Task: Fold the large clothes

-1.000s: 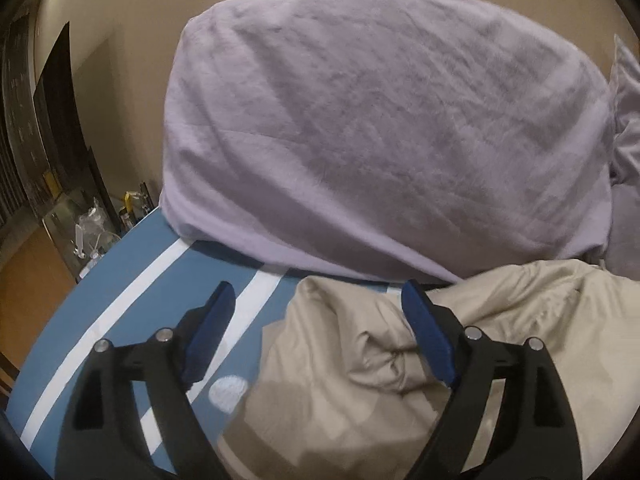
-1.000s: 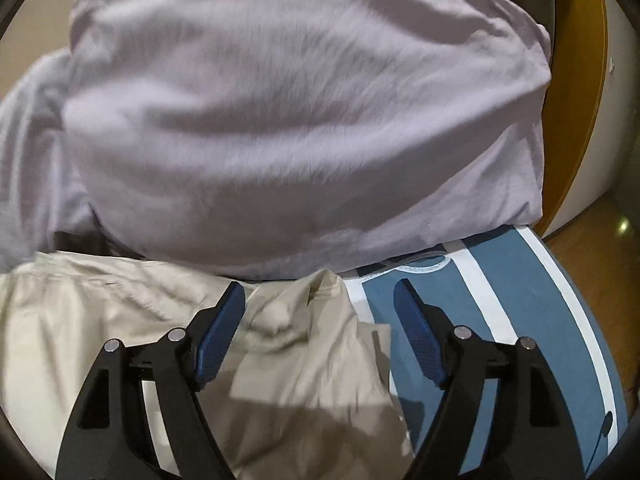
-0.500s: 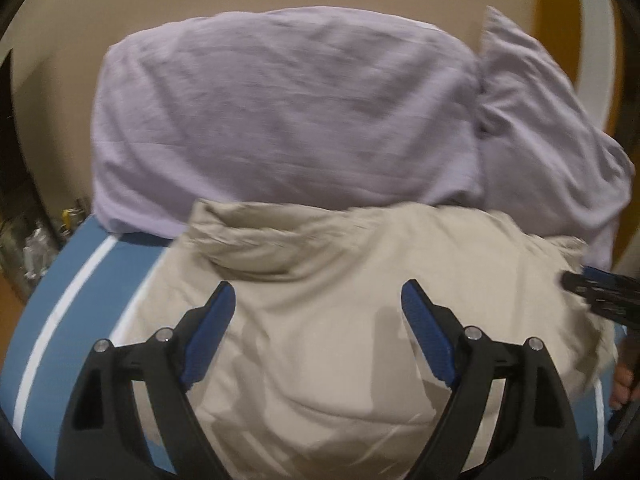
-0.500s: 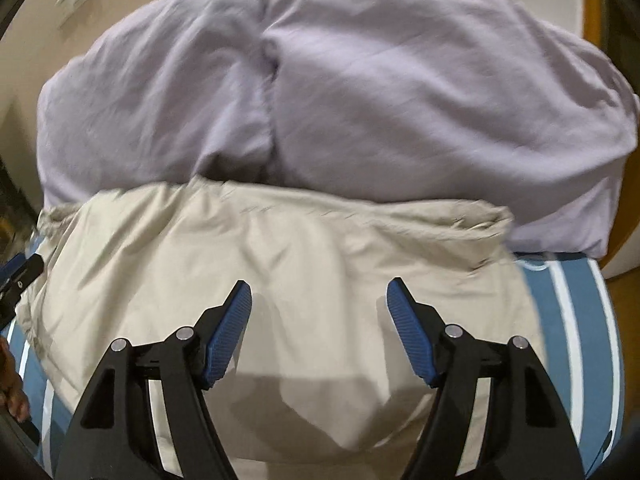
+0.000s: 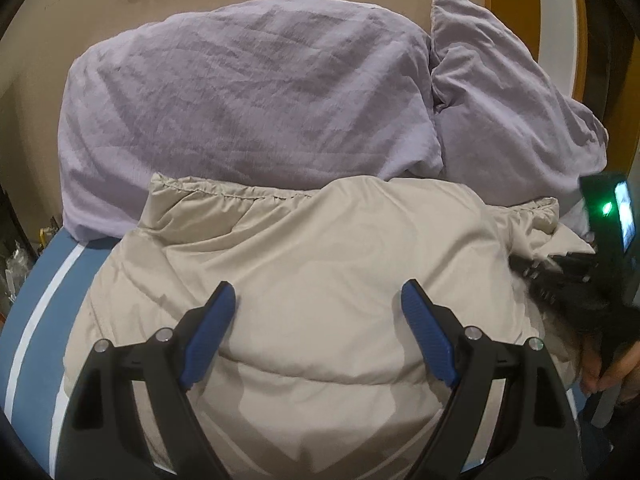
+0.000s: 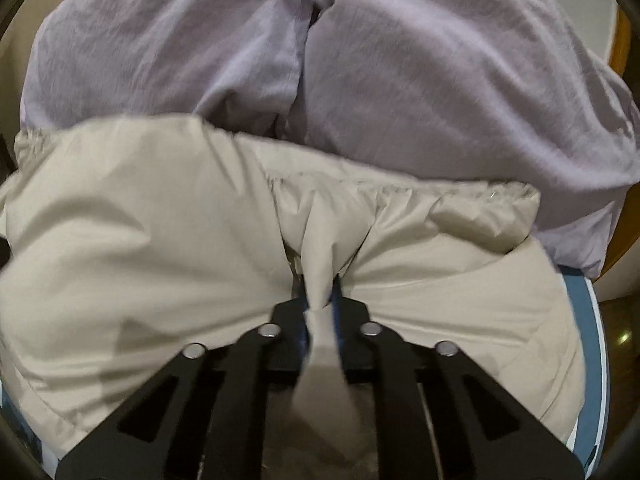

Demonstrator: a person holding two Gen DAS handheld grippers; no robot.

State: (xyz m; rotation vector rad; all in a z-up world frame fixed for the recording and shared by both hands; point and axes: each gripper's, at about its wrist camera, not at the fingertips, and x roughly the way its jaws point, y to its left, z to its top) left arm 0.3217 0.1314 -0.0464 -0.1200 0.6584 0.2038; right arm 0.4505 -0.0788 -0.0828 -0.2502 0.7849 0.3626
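Note:
A beige padded jacket (image 5: pixel 312 264) lies spread on the bed, its elastic hem toward the pillows. My left gripper (image 5: pixel 318 308) hovers open over the jacket's middle, blue pads wide apart, nothing between them. In the right wrist view the same jacket (image 6: pixel 140 232) fills the lower half. My right gripper (image 6: pixel 320 292) is shut on a pinched fold of the jacket's fabric, which bunches up between the blue pads. The right gripper's body (image 5: pixel 600 264) shows at the right edge of the left wrist view, held by a hand (image 5: pixel 608 364).
Two lilac pillows (image 5: pixel 240 92) (image 5: pixel 508 112) lean against the beige wall behind the jacket. The bed sheet (image 5: pixel 36 320) is blue with white stripes. Clutter sits by the bed's left side (image 5: pixel 16 264). A wooden door frame (image 6: pixel 622 52) stands at right.
Both views swung from the jacket's outer edges to its middle. The right gripper went from open to shut on a fold of the jacket. The left gripper stayed open.

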